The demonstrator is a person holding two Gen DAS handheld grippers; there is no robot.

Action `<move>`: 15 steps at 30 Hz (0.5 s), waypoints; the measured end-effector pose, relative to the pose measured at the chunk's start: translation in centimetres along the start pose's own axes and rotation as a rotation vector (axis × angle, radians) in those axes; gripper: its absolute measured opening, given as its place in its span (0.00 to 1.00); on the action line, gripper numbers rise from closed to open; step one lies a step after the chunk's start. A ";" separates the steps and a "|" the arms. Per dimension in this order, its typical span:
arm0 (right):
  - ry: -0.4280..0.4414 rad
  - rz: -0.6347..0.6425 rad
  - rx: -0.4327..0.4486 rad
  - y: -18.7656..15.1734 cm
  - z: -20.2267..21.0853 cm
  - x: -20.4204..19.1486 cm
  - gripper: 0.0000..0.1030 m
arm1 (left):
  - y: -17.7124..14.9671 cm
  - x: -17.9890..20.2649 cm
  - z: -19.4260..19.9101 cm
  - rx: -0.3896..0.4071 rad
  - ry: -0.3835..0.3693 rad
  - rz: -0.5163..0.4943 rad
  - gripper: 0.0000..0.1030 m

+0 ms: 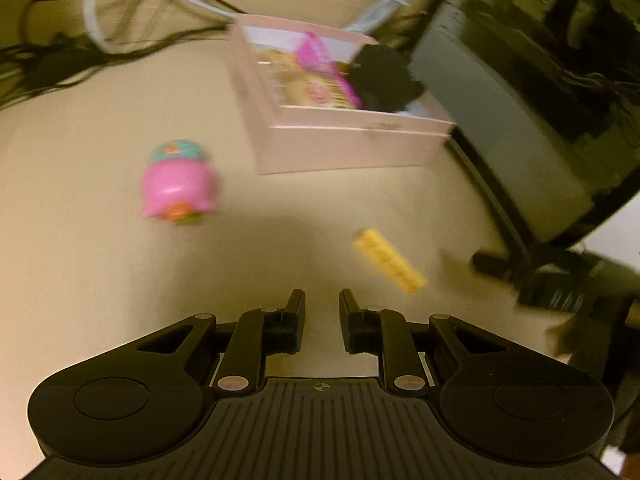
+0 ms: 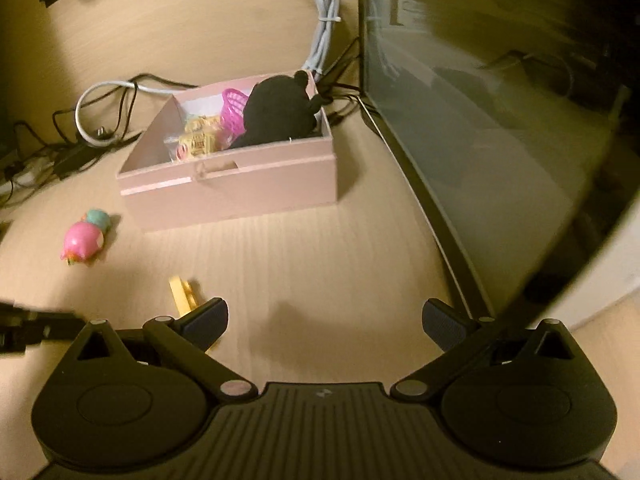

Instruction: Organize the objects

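Pink box, yellow brick

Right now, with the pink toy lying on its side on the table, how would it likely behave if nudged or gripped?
The pink toy looks rounded and glossy, so it would probably roll when nudged. Its smooth, curved body might slip between flat pads. It appears to be hard, hollow plastic, so it is likely light and stiff.

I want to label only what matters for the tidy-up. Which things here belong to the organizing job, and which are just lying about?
Belongs to the job:
- pink box
- black plush toy, in the box
- pink basket, in the box
- pink toy, loose on the desk
- yellow block, loose on the desk

Just lying about:
- monitor
- white cable
- black cables
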State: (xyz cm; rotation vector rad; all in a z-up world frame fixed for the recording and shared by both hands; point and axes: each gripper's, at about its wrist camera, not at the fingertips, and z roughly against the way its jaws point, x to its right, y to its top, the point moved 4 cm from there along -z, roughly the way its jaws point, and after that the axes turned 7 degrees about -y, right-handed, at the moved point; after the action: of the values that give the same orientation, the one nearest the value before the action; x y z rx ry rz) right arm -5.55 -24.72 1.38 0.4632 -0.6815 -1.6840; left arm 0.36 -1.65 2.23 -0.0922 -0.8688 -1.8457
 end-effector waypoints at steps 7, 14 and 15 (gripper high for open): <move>-0.066 0.024 0.010 -3.0 1.4 1.5 1.00 | 1.9 3.3 -3.8 -0.052 -0.061 0.052 0.20; -0.070 -0.040 -0.027 -4.6 0.8 3.0 1.00 | 2.5 4.2 -6.8 -0.080 0.045 0.062 0.27; -0.069 -0.048 -0.036 -4.9 0.6 3.2 1.00 | 2.7 4.2 -7.0 -0.077 0.060 0.067 0.29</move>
State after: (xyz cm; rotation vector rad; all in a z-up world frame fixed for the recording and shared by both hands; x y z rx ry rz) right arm -10.28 -27.10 -1.20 0.4003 -0.6945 -1.7614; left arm 3.02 -9.62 0.30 -0.1123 -0.7442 -1.8101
